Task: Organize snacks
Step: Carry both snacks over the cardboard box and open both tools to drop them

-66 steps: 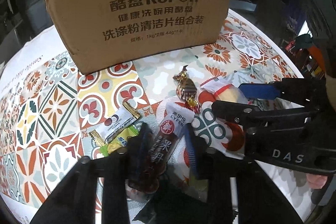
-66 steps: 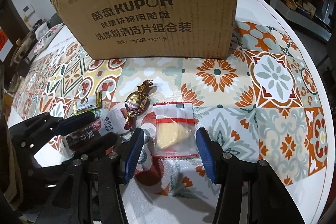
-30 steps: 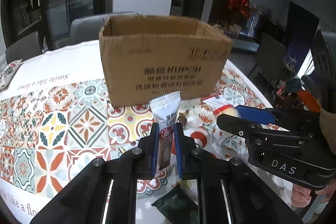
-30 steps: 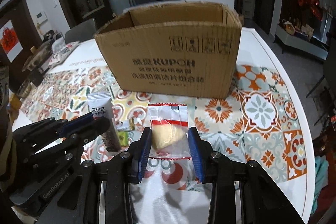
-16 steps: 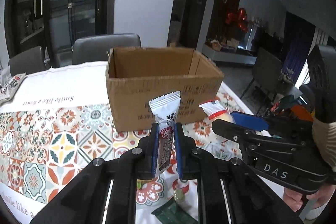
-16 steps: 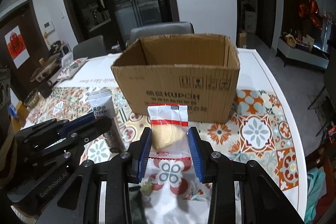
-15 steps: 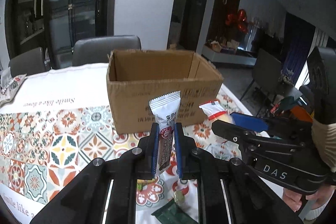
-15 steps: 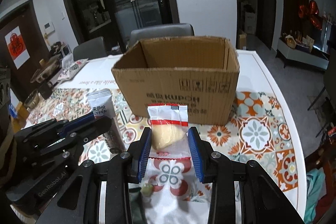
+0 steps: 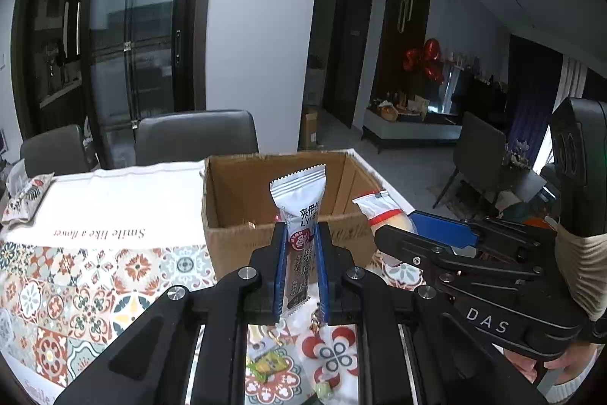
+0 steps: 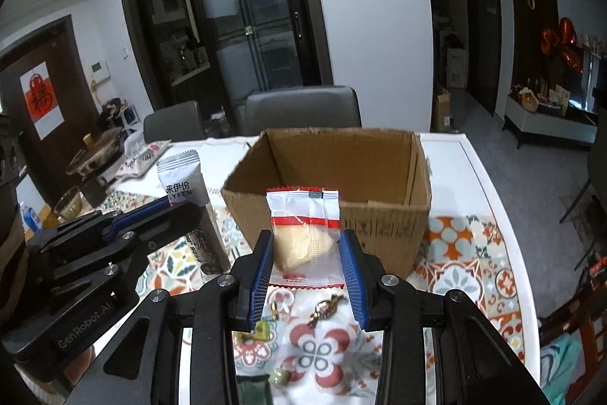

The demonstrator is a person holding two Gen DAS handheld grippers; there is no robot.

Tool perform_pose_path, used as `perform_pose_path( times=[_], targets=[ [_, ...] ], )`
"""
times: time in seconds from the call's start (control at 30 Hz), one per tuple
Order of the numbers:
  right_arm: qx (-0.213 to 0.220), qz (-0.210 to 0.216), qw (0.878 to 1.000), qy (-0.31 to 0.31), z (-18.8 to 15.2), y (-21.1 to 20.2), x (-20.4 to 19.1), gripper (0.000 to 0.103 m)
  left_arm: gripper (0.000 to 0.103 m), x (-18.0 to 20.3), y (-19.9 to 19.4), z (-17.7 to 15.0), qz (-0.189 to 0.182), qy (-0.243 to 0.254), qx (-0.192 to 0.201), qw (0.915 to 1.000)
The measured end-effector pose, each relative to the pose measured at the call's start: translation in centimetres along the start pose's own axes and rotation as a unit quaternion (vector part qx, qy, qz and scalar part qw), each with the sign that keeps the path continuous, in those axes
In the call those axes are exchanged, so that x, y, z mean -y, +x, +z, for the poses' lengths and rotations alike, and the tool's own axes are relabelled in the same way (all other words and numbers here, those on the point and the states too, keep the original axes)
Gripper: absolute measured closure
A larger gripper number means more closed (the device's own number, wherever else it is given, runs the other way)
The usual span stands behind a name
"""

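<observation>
Snacks are held up in both grippers, above the tiled tablecloth (image 10: 489,276) and in front of the open cardboard box (image 10: 341,173). The left gripper (image 9: 299,272) pinches a tall, narrow bar packet (image 9: 299,215) standing upright between its blue pads: white crimped top with printed characters, a red round mark below, dark brown lower half. Its jaws are pressed nearly together on the thin wrapper. The right gripper (image 10: 305,264) clamps a clear pouch (image 10: 303,234) by its side edges (red band across the upper part, a pale yellow pastry showing through the film), jaws partly spread to the pouch's width.

Below them on the cloth lie a gold twisted candy (image 10: 326,306), a small green packet (image 9: 267,363) and a round pale green sweet (image 10: 280,376). A dark green wrapper edge shows at the bottom, too cropped to read.

Compared with two seconds ago, both snacks have left the table, where they lay flat between open jaws. Since then the box's printed front has sunk in view, and its brown inside and far wall now show over the near rim. Both grips are unchanged over the last second.
</observation>
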State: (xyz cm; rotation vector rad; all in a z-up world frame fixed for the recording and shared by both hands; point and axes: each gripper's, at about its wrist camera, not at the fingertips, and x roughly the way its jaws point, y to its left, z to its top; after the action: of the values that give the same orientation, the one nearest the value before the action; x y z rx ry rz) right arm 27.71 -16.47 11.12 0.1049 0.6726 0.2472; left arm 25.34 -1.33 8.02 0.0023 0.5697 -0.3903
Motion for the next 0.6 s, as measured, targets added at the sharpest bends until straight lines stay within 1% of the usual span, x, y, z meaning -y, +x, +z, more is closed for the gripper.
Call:
perform_pose_path(
  times=[0.23,0.3,0.43,0.53,0.6],
  targets=[
    [0.003,-0.001,1.0,-0.013,2.4,0.6,-0.1,0.066,0.088,-0.3,0.5,2.5,0.008,0.008,0.012,0.9999],
    [0.006,-0.002,1.0,-0.013,3.2,1.0,0.0,0.066,0.088,-0.6,0.8,3.1,0.008,0.003,0.012,0.9999],
    [0.003,-0.002,1.0,-0.012,4.9,1.9,0.4,0.066,0.088,-0.9,2.1,4.6,0.011,0.007,0.005,0.9999],
    [-0.005,-0.009,1.0,-0.015,6.2,2.6,1.0,0.066,0.088,-1.3,3.3,5.7,0.012,0.004,-0.003,0.9999],
    [-0.014,-0.017,1.0,-0.016,7.1,3.3,1.4,0.066,0.088,-1.7,4.3,6.4,0.007,-0.002,-0.011,0.9999]
  ],
)
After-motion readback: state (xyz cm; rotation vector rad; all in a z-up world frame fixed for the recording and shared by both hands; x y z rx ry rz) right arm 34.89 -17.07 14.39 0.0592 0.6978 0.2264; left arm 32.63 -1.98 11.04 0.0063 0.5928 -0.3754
